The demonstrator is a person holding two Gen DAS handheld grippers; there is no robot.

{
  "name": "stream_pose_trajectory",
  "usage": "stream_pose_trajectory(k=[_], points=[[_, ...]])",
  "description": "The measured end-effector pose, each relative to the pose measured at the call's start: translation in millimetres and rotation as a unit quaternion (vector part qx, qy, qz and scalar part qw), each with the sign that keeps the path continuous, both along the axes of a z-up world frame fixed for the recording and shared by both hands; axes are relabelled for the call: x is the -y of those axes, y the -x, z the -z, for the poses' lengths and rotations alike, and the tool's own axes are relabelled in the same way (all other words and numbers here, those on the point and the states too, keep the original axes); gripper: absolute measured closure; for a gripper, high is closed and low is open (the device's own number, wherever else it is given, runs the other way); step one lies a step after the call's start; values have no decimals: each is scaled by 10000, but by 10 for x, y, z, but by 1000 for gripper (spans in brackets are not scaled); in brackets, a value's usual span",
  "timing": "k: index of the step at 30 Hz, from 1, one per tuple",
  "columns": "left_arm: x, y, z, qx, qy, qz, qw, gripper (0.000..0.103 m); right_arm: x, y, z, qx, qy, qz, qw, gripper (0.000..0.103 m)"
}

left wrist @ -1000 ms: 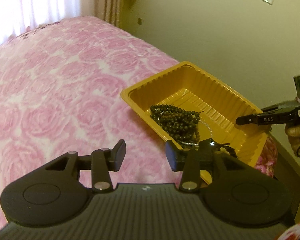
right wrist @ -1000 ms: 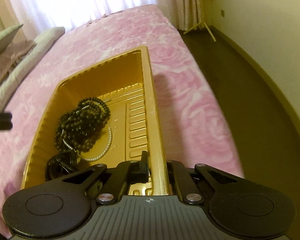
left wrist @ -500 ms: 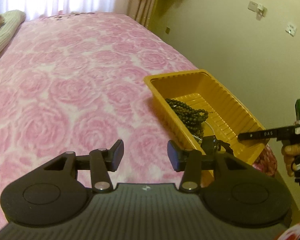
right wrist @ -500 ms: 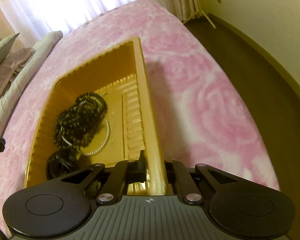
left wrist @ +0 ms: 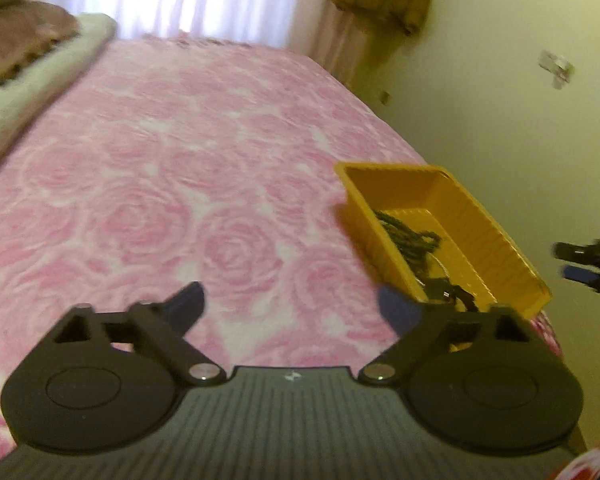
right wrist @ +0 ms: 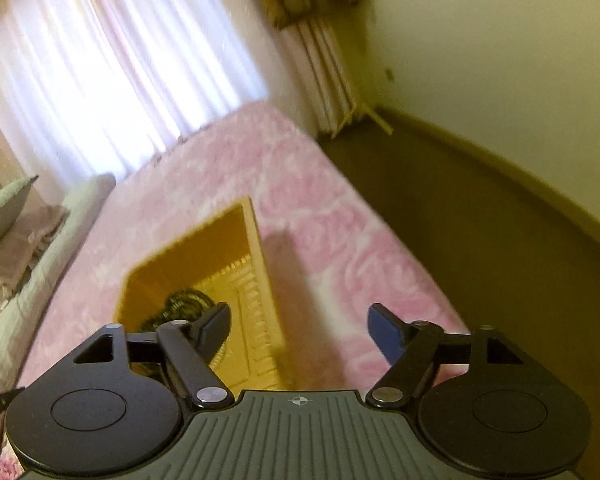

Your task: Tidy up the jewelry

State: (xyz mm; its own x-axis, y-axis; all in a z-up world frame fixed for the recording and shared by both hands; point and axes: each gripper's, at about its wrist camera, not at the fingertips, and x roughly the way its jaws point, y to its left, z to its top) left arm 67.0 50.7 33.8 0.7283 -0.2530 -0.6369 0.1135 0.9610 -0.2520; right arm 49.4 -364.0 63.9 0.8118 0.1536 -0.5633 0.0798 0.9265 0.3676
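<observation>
the beads [left wrist: 406,238] lie in a dark heap on the ribbed floor of the yellow tray [left wrist: 496,240]. a thin pale strand and a small black item [left wrist: 446,292] sit beside them toward the near end; blur hides their detail. in the right wrist view the beads [right wrist: 184,304] show at the tray's near left, partly behind the left finger. the yellow tray [right wrist: 256,248] rests on the pink rose bedspread [left wrist: 160,200], close to the bed edge that faces the wall.

left gripper [left wrist: 290,306]: jaws wide apart and opening, nothing between them, only bedspread beyond. its right finger stands in front of the tray's near corner; contact cannot be told.

right gripper [right wrist: 298,330]: jaws apart and opening, nothing gripped. the tray's long right rim lies in the gap between the fingers, clear of both pads.

pillows [left wrist: 16,52] lie at the bed's far left. a curtained window [right wrist: 112,64] stands beyond the bed, and dark floor [right wrist: 480,220] runs along the wall.
</observation>
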Motion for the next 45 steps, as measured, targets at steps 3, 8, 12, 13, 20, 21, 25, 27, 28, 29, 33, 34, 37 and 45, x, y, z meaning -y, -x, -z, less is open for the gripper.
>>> stream_pose_trajectory(k=[3,8,12,13,20,21,25,27,28,29,33,34,37,45], points=[[-58,119,18,-84,36,-272,9996,1,-283,145,-129,105,107,-81,9999,16],[-108,356,7,-128,5,-373,9992,1,-869,302,-152,-50,495,-568,9971,15],[-128,550,27,-176,-66,-526,9984,1,-1322,438,-49,-209,1033,-1160,9876,15],[-135,600,37,-189,-48,-561,9982,1,-1399,457,-2,-243,1145,-1258,9851,15],[-108,908,86,-431,-9,-754,9962,1,-1661,578,234,-625,1292,-1462,9788,15],[-92,940,95,-444,-9,-754,9962,1,-1670,591,269,-652,1248,-1432,9796,15],[-19,1011,120,-575,-5,-734,9956,1,-1781,589,331,-803,1307,-1562,9757,15],[33,1011,130,-595,-41,-659,9960,1,-1833,625,312,-795,1435,-1636,9728,15],[51,1011,134,-600,-59,-657,9960,1,-1850,637,312,-800,1495,-1670,9713,15],[68,1008,136,-594,-80,-677,9959,1,-1865,644,319,-814,1544,-1689,9700,15],[114,998,157,-637,-241,-693,9953,1,-1872,666,338,-844,1555,-1702,9694,15],[121,989,166,-663,-269,-681,9951,1,-1870,663,344,-841,1553,-1690,9696,15],[135,976,193,-738,-325,-686,9944,1,-1864,663,334,-831,1564,-1679,9698,15],[175,963,206,-760,-454,-716,9935,0,-1863,647,347,-881,1527,-1716,9693,15]])
